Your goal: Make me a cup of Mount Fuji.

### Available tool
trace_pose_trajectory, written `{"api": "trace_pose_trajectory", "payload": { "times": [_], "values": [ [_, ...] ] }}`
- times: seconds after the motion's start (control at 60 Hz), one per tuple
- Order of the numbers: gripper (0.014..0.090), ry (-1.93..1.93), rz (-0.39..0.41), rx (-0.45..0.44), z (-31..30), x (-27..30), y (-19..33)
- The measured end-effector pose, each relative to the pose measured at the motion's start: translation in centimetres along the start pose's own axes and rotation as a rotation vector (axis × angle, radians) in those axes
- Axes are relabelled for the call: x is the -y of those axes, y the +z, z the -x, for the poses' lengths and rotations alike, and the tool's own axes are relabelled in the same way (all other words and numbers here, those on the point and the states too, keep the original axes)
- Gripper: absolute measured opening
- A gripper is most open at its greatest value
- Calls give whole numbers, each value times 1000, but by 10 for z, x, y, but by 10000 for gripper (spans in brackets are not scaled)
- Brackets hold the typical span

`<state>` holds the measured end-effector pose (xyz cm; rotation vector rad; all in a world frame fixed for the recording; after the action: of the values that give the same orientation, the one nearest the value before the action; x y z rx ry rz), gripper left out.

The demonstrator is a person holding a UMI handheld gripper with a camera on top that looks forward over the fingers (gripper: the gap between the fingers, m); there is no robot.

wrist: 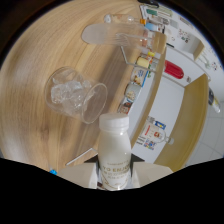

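The jaws [116, 181] pinch a white milk bottle [115, 150] with a pale cap, one finger pressed to each side of its labelled body. Just beyond the bottle, a clear glass of ice [75, 95] rests on the wooden worktop [45, 65]. Farther off lies a clear plastic cup [107, 34], with a row of small bottles [137, 75] along the worktop's edge.

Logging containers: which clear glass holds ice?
The clear glass cup just beyond the white bottle in the claw; the farther glassware looks empty.
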<state>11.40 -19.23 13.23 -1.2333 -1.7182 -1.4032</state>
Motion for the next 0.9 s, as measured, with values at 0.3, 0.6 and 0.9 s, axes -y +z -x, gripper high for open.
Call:
{"api": "trace_pose_trajectory", "payload": {
  "times": [0.3, 0.6, 0.9],
  "values": [
    [481, 102, -34, -8, -12, 3, -6],
    [485, 1007, -213, -94, -81, -14, -49],
    [483, 1858, -177, 61, -24, -32, -26]
  ]
}}
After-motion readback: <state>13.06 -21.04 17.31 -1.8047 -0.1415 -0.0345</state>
